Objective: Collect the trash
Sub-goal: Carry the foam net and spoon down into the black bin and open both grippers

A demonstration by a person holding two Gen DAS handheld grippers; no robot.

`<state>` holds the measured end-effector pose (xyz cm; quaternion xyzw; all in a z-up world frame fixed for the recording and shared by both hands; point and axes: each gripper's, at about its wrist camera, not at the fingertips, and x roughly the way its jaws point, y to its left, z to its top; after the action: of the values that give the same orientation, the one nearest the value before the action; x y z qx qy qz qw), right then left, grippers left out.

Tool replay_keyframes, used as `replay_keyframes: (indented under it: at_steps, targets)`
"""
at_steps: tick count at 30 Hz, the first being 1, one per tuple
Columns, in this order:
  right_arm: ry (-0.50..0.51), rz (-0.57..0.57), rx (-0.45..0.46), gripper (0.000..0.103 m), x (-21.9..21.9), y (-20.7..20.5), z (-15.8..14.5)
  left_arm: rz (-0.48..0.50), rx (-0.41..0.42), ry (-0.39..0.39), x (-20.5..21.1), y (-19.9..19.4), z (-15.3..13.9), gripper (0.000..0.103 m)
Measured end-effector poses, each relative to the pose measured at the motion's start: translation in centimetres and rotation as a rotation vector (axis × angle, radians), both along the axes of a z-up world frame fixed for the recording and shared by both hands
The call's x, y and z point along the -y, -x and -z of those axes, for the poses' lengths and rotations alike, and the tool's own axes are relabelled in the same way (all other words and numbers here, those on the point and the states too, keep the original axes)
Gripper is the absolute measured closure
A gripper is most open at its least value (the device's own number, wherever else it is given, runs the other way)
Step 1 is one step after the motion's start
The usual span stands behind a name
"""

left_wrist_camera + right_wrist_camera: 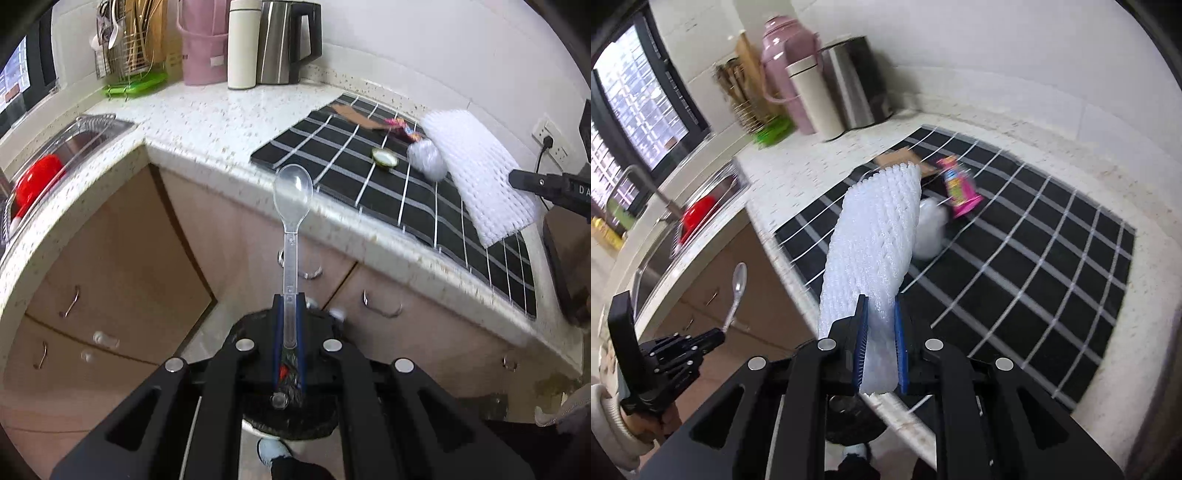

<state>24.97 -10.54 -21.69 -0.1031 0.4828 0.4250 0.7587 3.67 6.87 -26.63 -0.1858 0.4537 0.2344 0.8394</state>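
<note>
A: What's in the left gripper [289, 306]?
B: 1 clear plastic spoon [292, 206], pinched by its handle, bowl out ahead.
A: And the right gripper [880, 314]?
B: Clamped on 1 white ribbed foam net [875, 236]. Beyond it, on the checked mat [1052, 236]: 1 pink wrapper [958, 186], 1 cardboard scrap [901, 158].

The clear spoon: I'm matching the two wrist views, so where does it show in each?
Left wrist: clear spoon at centre, standing up from the left gripper, bowl on top.
Right wrist: far left, sticking up from the left gripper, in front of the cabinets.
Shared landmark: red bowl in the sink.
</note>
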Motion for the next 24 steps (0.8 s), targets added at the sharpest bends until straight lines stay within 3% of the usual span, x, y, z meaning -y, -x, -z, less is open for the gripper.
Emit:
replay_keyframes:
  at_steps: [16, 24]
  targets:
    - [0.05, -0.184, -0.073, 0.092, -3.9, 6.5, 3.7, -0.046, -0.078, 0.07, 1.9, 4.8, 3.7, 0.097]
    - [0.123, -0.277, -0.113, 0.092, -6.4, 9.5, 7.6, -0.074, -0.121, 0.113, 2.2, 5.3, 6.2, 0.097]
